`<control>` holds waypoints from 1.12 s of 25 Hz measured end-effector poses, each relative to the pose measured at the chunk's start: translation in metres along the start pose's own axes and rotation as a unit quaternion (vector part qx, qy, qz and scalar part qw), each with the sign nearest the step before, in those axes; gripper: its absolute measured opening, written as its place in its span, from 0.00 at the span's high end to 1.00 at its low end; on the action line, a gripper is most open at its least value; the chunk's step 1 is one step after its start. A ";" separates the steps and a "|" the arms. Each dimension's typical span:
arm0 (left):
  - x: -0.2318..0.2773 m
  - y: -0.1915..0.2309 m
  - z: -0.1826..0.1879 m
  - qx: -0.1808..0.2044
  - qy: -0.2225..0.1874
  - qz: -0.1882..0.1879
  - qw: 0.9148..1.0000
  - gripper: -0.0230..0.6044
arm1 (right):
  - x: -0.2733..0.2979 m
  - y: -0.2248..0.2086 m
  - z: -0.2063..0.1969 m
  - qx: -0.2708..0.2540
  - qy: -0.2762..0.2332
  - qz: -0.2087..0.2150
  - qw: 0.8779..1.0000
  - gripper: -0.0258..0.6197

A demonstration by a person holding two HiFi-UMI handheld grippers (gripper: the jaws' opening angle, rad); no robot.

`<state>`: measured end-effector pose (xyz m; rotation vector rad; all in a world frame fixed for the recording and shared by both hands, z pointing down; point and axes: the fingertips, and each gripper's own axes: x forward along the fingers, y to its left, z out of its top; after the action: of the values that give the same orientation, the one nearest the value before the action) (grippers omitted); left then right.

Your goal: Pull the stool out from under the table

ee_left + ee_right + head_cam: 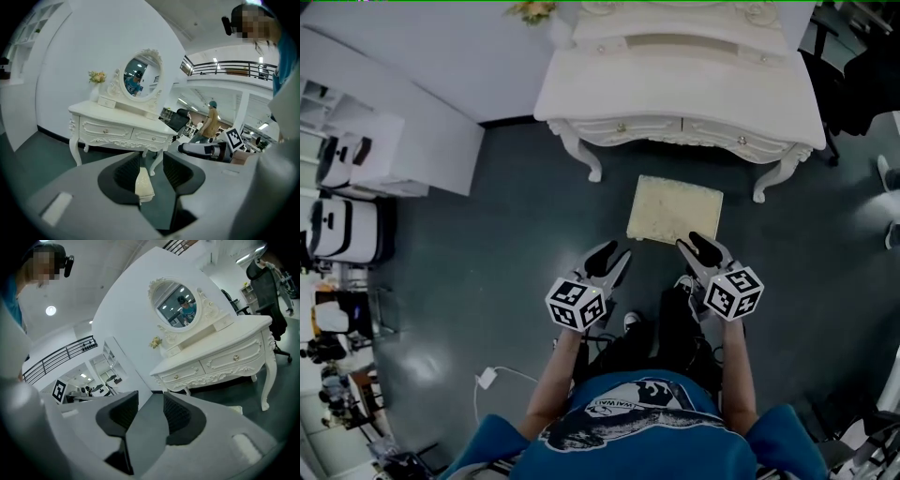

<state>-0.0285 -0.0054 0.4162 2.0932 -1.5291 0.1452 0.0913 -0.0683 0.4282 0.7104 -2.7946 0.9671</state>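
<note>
Plainly, the one cream rectangular cushioned stool [675,210] stands on the dark floor, clear of the white carved dressing table [675,94] and just ahead of both sets of fingertips. The left gripper [614,255] and right gripper [694,242] hover at its near edge, one toward each corner, neither touching it. Each gripper's fingers stand narrowly apart and hold nothing. Only the left gripper view frames the stool [144,183] in the gap between its fingers; the right gripper view has bare floor there. Both gripper views show the glass of an oval mirror [140,77] on the table, which the head view, looking down, does not. Counted: one stool, one table, one mirror, two grippers.
</note>
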 end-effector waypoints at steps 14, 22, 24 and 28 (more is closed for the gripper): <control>-0.109 -0.016 -0.021 0.088 -0.018 -0.048 0.995 0.76 | -0.023 0.127 -0.044 -0.039 -0.021 -0.006 0.999 0.71; -0.146 -0.031 -0.009 0.096 -0.063 -0.058 0.992 0.85 | -0.043 0.171 -0.050 -0.075 -0.035 -0.010 0.997 0.81; -0.154 -0.034 -0.009 0.102 -0.069 -0.059 0.991 0.88 | -0.047 0.179 -0.053 -0.079 -0.038 -0.009 0.996 0.84; -0.168 -0.040 -0.015 0.106 -0.077 -0.058 0.990 0.94 | -0.053 0.193 -0.060 -0.096 -0.038 -0.011 0.995 0.90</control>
<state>-0.0480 0.1532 0.3493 2.4047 -1.5314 0.1095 0.0464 0.1221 0.3547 0.7623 -2.8869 0.6675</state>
